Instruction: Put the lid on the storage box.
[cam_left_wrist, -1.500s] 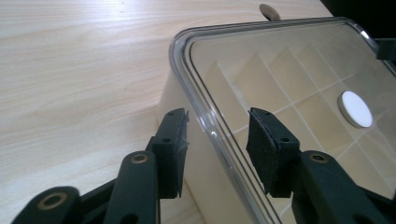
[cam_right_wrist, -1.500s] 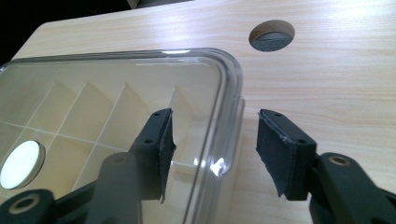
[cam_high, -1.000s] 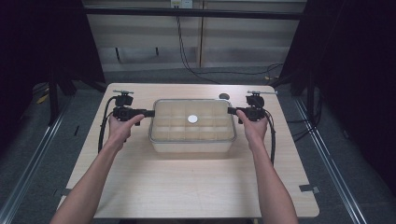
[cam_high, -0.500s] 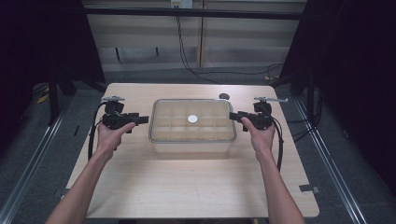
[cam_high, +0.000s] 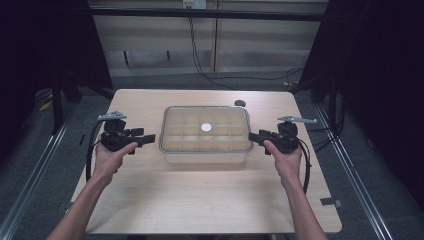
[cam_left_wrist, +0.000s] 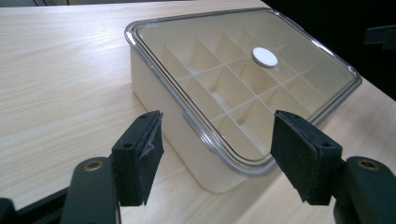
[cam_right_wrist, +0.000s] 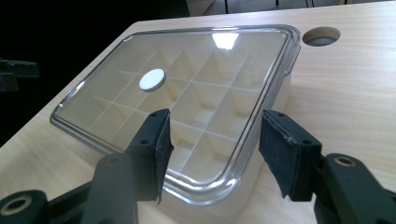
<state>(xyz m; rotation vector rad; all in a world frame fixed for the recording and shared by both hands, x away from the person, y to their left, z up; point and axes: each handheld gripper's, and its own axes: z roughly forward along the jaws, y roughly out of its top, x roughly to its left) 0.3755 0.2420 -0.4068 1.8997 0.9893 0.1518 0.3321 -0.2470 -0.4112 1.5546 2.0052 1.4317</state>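
Jaws of left gripper (cam_high: 148, 139) and right gripper (cam_high: 254, 136) spread, empty, flanking box (cam_high: 205, 149). Risk: uneven grip tilts clear lid (cam_high: 205, 128).

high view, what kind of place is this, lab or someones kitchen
Most likely a lab or recording workspace, not a kitchen. A bare wooden table stands between metal floor rails, with cables running along the back wall. On it sits a lone lidded compartment box, flanked by the left gripper and right gripper.
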